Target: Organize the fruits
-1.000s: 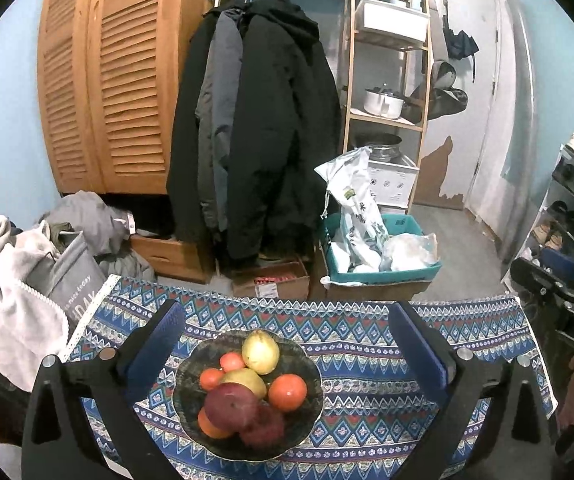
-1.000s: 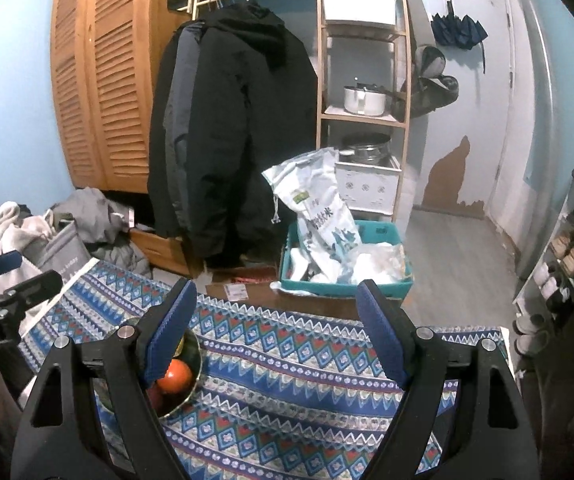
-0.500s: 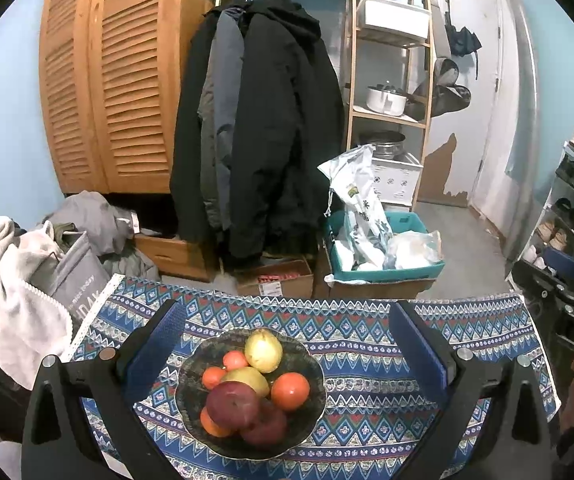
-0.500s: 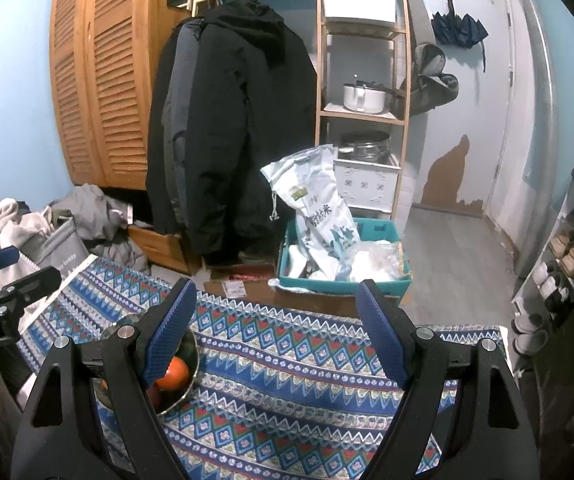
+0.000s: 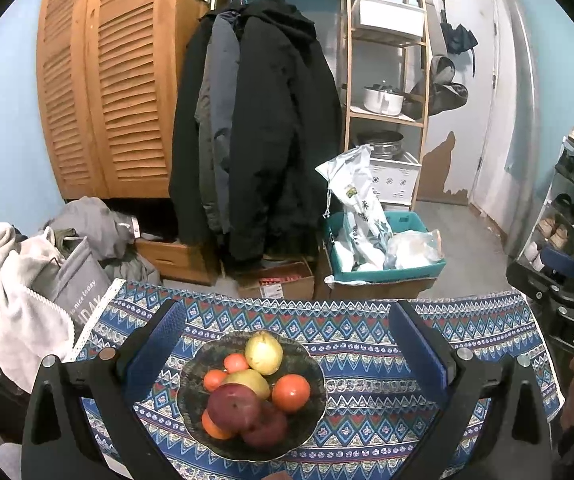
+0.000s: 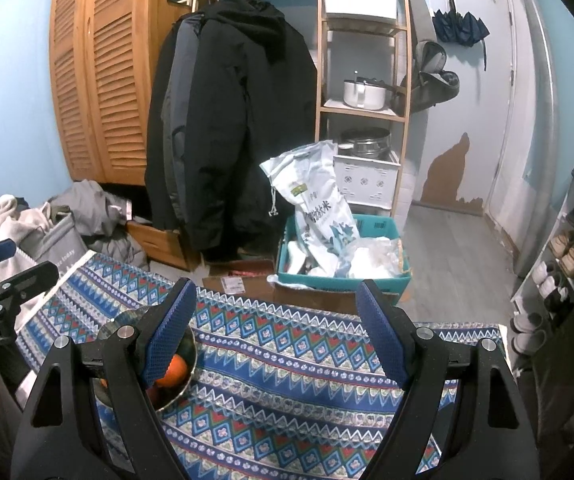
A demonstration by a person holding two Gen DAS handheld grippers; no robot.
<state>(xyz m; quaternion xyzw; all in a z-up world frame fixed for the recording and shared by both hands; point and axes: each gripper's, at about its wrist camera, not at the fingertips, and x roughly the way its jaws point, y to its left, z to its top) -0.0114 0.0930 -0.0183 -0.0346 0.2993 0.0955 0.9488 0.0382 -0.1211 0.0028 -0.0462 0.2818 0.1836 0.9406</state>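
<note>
A: Where is the fruit sitting for you?

B: It is piling up in the dark bowl (image 5: 191, 384) on the patterned cloth (image 5: 367, 392) covering the desk. A yellow pear (image 5: 264, 352) is lying at the far side, a red apple (image 5: 234, 407) is sitting on top at the near side, and an orange-red fruit (image 5: 291, 393) is resting just to the right of it.

A: And what are your tools doing?

B: Your left tool (image 5: 287, 348) is hanging over the bowl with its fingers spread wide, gripping nothing; the bowl is showing between the blue pads (image 5: 417, 344). Your right tool (image 6: 275, 332) is likewise standing agape and holding nothing, hovering over bare cloth, with the bowl (image 6: 185, 384) peeking out behind its left finger.

A: What is lying beyond the desk?

B: A teal crate (image 5: 395, 274) of bags is sitting on the floor, with dark coats (image 5: 263, 132) hanging behind it.
</note>
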